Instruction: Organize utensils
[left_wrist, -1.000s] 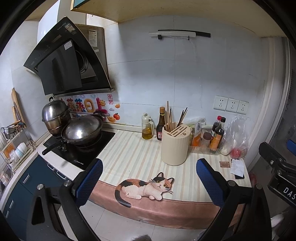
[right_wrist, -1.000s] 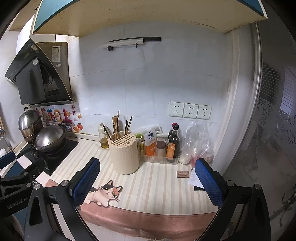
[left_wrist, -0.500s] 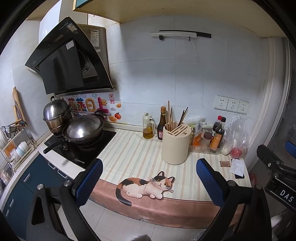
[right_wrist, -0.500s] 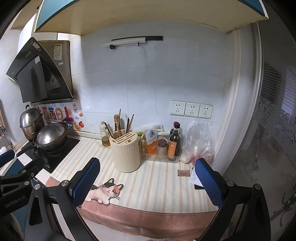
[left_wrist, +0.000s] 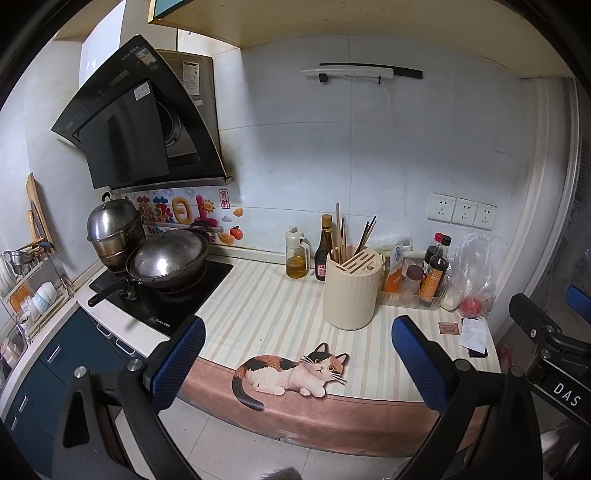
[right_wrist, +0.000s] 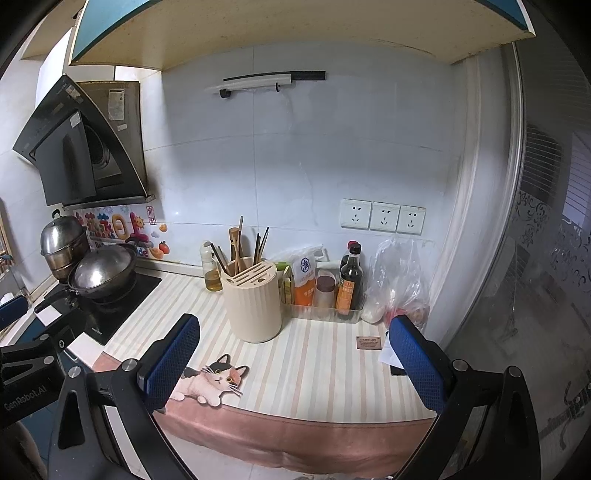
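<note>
A cream ribbed utensil holder (left_wrist: 351, 291) (right_wrist: 254, 301) stands on the striped counter mat (left_wrist: 266, 314) (right_wrist: 325, 365), with chopsticks (left_wrist: 341, 236) and a wooden spoon (right_wrist: 235, 243) sticking up from its back part. My left gripper (left_wrist: 297, 363) hangs open in front of the counter edge, well short of the holder, nothing between its blue pads. In the right wrist view my right gripper (right_wrist: 293, 363) is likewise open and empty, back from the counter.
An induction hob (left_wrist: 162, 295) at the left carries a wok (left_wrist: 168, 260) and a steel pot (left_wrist: 114, 232). Oil and sauce bottles (left_wrist: 297, 254), a condiment tray (right_wrist: 325, 291), a plastic bag (right_wrist: 400, 284) and a phone (left_wrist: 477, 350) stand along the wall and right side. A dish rack (left_wrist: 29, 288) sits far left.
Both cameras have shifted slightly, so the counter and holder sit a little differently in view. Both grippers stay open and empty.
</note>
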